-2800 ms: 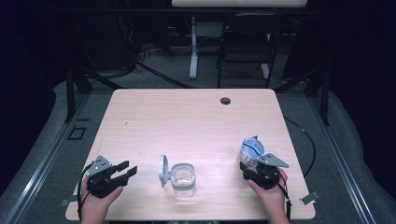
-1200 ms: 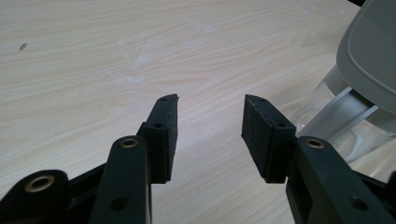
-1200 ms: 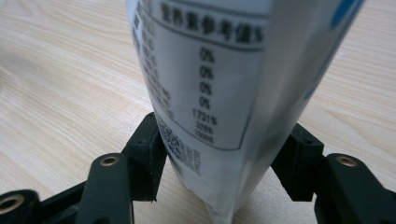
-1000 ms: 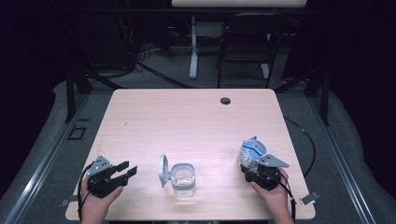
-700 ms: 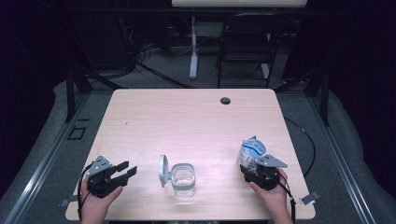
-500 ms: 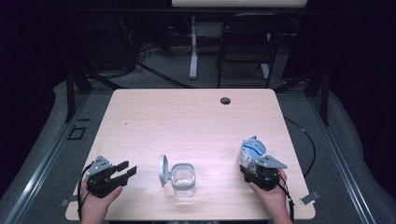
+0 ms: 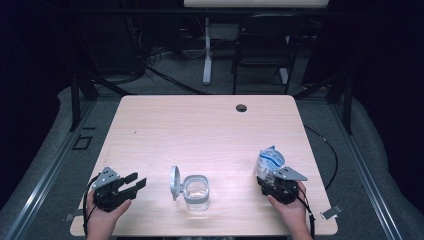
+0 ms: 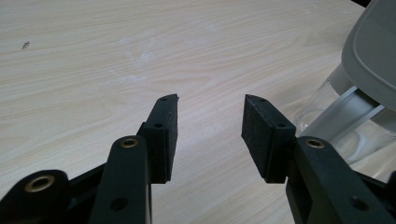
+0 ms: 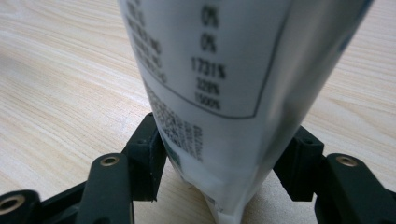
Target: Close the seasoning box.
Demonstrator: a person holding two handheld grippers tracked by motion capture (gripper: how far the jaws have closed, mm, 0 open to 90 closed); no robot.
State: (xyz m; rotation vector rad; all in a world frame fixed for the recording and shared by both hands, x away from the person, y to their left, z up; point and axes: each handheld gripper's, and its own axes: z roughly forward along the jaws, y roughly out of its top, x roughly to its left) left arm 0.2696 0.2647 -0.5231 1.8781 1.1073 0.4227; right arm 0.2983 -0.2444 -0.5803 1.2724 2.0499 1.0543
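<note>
1. Gripping a white and blue printed pouch [image 7: 270, 162], the right gripper [image 7: 274, 186] sits at the near right part of the wooden table [image 7: 210, 130], held from below by the person's right hand [image 7: 290, 207].
2. Seen from the right gripper view, the pouch [image 9: 224, 84] stands between the two black jaws, which press against its lower sides; rows of printed percentages and a small dense code patch cover its white face.
3. The pouch rises upright out of the jaws in the high view, its crumpled top pointing toward the far side of the table.
4. The left gripper [image 7: 131, 182] rests at the near left corner of the table in the person's left hand [image 7: 102, 215], its jaws spread apart with only bare tabletop between them.
5. The left gripper view shows both black pads [image 8: 163, 130] parted above the wood grain, touching nothing.
6. A clear container [image 7: 196, 192] stands near the front edge, between the two grippers, closer to the left one.
7. Its grey lid [image 7: 174, 180] is flipped up on the container's left side, standing nearly upright.
8. In the left gripper view the container [image 8: 355, 126] and its lid [image 8: 373, 51] sit just to the right of the jaws, apart from them.
9. A small dark round hole [image 7: 241, 107] lies near the table's far edge.
</note>
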